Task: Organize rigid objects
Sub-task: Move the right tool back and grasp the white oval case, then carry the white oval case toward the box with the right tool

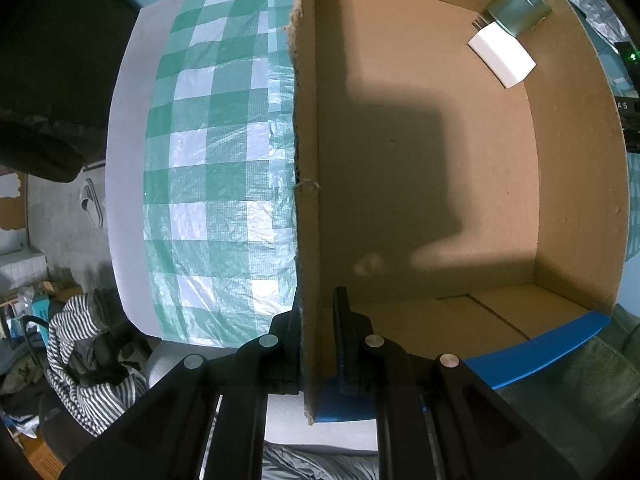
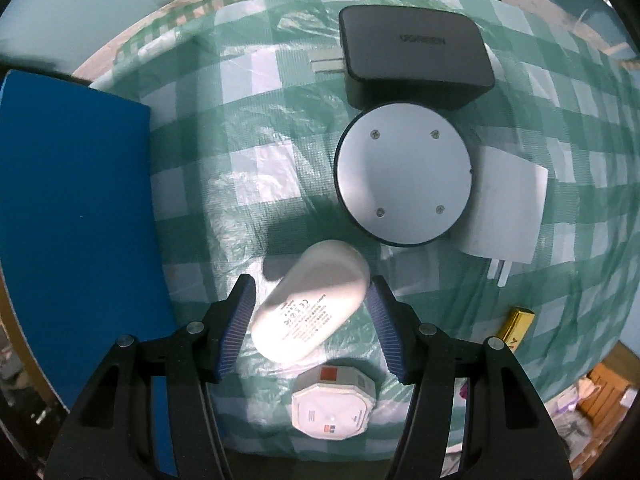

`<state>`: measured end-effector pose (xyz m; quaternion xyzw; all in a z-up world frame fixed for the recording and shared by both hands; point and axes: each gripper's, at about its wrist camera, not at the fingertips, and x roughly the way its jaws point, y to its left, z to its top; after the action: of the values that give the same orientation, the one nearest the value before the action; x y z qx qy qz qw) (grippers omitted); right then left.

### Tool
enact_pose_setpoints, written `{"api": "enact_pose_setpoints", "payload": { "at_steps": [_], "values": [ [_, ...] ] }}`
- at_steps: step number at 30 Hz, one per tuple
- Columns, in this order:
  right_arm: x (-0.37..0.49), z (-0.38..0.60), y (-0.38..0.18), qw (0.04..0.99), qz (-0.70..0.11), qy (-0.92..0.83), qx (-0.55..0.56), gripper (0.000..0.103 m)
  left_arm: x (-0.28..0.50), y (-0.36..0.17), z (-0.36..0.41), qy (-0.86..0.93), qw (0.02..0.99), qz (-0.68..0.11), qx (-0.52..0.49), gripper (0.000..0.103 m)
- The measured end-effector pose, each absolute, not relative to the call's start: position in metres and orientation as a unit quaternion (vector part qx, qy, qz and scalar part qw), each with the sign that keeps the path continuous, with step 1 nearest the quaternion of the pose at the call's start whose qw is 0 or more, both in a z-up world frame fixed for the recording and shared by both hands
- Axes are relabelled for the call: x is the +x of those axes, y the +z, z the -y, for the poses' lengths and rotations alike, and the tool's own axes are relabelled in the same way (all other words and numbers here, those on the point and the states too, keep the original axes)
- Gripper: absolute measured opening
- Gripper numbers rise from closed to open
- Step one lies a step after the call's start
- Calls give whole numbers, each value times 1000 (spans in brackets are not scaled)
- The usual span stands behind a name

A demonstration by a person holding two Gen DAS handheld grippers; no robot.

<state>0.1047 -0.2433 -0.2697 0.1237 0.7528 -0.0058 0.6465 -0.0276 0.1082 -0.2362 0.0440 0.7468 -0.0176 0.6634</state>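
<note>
The word UGREEN is read, mirrored, on the lid of the black charger (image 2: 416,56) at the far side of the checked cloth (image 2: 248,152). Small grey print and marks are seen on the white oval charger (image 2: 312,308), but they are too tiny to be read. A red square and small print are seen on the eight-sided white plug (image 2: 334,408) near the camera.

The white oval charger is laid flat on the cloth, with its long side tilted from near-left to far-right. It is placed between the two blue pads of the right gripper (image 2: 312,320), which is pointed down at it. The pads are held apart and are not pressed on it; a small gap is seen on each side.

Beyond it, a round grey disc (image 2: 404,172) with four screws is set just beside a white adapter (image 2: 508,216) and the black charger.

The left gripper (image 1: 316,344) is pointed straight down and is clamped on the wall of the cardboard box (image 1: 440,184). Inside the box, in the far corner, a white block (image 1: 502,58) and a metal tin (image 1: 518,6) are kept together.
</note>
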Motion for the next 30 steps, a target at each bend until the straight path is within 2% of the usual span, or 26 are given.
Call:
{"api": "enact_pose_setpoints", "payload": {
  "at_steps": [3,5,7,14,23,30],
  "values": [
    [106,241,-273,646,-755,-2,112,53,-28,-236,-108,-17,663,-748,44,11],
    [109,238,-273,649,-754,7,101,42,-28,-236,-108,-17,662,-748,43,11],
    [112,232,-272,652,-753,20,82,37,-28,-237,-108,-17,661,-749,44,11],
    [118,205,-271,664,-745,64,3,37,-29,-236,-108,-17,662,-748,44,11],
    [110,203,-277,668,-741,68,-2,37,-29,-236,-110,-19,660,-749,44,11],
    [89,205,-250,675,-732,87,-9,37,-29,-234,-109,-20,663,-747,45,11]
  ]
}}
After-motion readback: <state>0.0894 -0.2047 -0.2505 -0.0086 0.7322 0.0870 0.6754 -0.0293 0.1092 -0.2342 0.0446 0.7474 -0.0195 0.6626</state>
